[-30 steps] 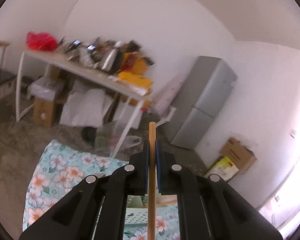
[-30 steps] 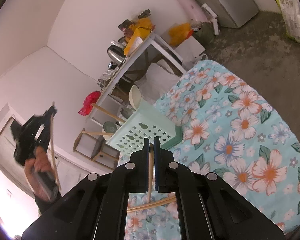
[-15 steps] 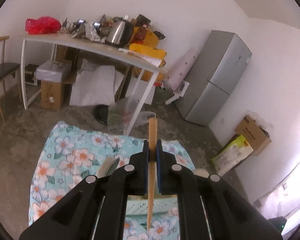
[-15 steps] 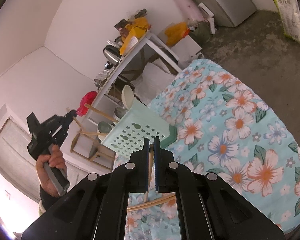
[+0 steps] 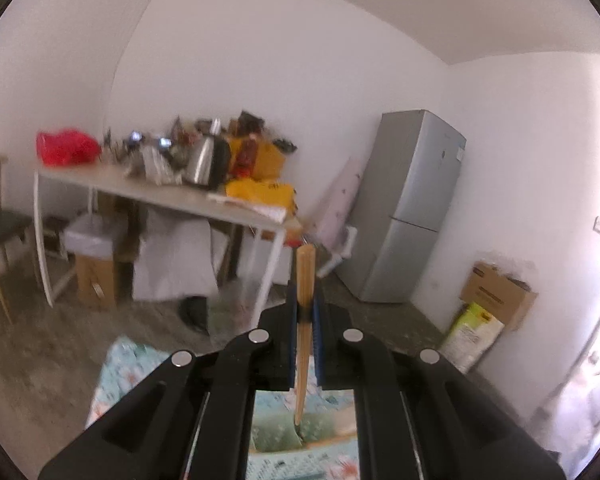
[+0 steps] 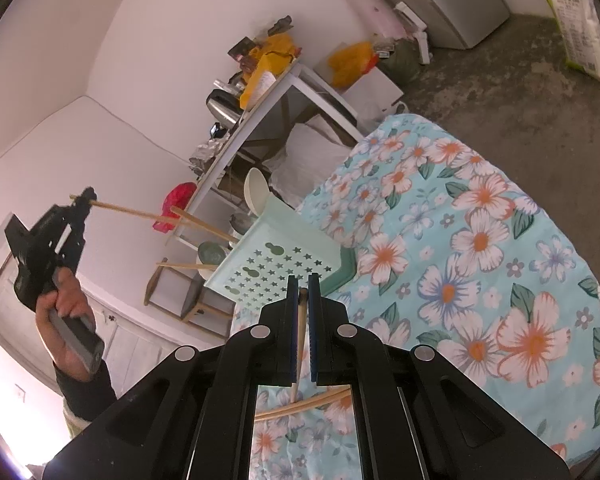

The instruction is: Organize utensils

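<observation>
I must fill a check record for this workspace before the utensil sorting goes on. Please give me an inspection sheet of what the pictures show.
Surface: floral cloth covers the work surface.
Job's things: pale green perforated basket on the cloth, with chopsticks and a white spoon standing in it; one loose chopstick lies on the cloth.
Clutter: nothing seen on the cloth besides these.
Grippers: left gripper shut on a chopstick, held by a hand; right gripper shut on another chopstick.
Cables: nothing seen.
Surroundings: cluttered white table, grey fridge, cardboard box, concrete floor.
</observation>
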Demonstrator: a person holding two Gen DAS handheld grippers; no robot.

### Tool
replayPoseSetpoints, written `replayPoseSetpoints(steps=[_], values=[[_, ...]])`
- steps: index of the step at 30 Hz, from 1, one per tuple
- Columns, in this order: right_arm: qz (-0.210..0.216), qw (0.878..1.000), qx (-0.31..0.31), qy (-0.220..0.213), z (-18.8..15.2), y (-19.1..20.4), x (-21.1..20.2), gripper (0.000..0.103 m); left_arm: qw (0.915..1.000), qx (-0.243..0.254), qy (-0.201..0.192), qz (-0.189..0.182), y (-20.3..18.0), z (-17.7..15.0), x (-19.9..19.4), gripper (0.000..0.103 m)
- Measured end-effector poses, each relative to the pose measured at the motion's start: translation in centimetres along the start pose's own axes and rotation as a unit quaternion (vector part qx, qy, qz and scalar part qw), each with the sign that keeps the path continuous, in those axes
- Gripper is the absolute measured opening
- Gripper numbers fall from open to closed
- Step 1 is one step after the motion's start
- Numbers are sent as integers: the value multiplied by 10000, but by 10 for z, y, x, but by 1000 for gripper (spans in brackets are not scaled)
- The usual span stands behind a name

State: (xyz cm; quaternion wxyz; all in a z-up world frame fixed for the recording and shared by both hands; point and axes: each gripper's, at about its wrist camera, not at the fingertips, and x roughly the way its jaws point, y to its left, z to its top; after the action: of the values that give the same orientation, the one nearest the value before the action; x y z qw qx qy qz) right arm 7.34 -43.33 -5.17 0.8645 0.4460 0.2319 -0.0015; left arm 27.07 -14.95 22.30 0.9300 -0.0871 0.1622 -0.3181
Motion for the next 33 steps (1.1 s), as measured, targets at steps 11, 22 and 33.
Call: replayPoseSetpoints(steps=[11, 22, 33], values=[[-14, 10000, -44, -26, -1, 4, -5, 3, 9967, -55, 778, 209, 15, -72, 49, 6], [-33, 9986, -422, -309, 5, 26, -26, 3, 9983, 59, 585, -35, 16, -82, -9, 46], [234, 9752, -1959, -1003, 41, 128, -46, 3, 9958, 19, 916, 84, 48, -145, -96, 62]])
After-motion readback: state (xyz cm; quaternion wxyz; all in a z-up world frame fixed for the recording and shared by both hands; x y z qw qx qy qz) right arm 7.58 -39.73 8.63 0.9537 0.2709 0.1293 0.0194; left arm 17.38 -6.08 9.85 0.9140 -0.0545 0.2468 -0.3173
